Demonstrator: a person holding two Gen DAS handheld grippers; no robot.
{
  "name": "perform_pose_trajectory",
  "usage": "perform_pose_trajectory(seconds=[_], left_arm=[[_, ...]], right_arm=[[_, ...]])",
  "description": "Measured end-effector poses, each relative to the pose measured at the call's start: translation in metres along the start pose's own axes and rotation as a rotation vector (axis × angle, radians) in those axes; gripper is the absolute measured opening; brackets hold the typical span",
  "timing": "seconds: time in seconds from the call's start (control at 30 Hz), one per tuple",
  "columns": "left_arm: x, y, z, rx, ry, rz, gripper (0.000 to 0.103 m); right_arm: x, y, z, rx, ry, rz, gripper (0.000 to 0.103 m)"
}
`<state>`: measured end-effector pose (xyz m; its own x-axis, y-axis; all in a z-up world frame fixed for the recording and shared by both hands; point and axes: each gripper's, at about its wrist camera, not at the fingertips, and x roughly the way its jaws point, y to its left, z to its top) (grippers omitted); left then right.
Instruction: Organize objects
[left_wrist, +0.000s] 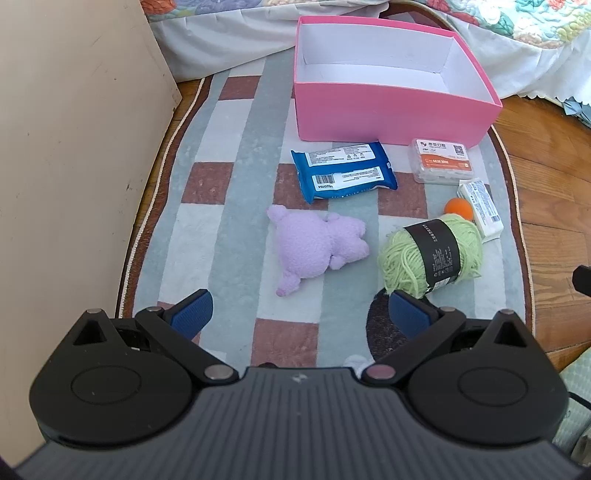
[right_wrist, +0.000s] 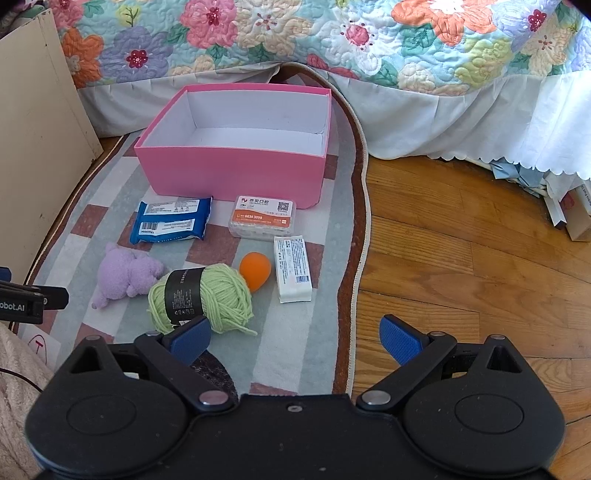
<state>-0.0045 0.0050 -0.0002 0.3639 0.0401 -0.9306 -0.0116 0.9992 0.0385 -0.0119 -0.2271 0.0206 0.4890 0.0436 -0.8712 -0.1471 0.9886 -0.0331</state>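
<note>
Both hand-held grippers are noted released and empty — yarn (right_wrist: 201, 297) lies just ahead of the right hand-held gripper (right_wrist: 295, 338), the nearer one.

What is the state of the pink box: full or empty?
Empty. The pink box has no lid, and both views show only its bare white floor and walls; every item lies outside on the rug.

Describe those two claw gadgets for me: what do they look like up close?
Both look alike. The left claw has a ribbed dark grey body with a small pale logo, two round black housings, angular black arms with silver pivot pins, and blue textured pads. The right claw is all black with the same blue pads. The right view also shows white lettering on the left claw's side and a thin dark cable.
</note>
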Motion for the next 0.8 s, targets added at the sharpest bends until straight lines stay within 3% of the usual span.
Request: perform_pose_trajectory(seconds=[0.8], left_arm=[[-0.0022, -0.003, -0.0015, -0.006, -0.007, 0.004, 0.103]], right_arm=[[0.0021, -0.0006, -0.0006, -0.002, 0.009, -0.003, 0.1]])
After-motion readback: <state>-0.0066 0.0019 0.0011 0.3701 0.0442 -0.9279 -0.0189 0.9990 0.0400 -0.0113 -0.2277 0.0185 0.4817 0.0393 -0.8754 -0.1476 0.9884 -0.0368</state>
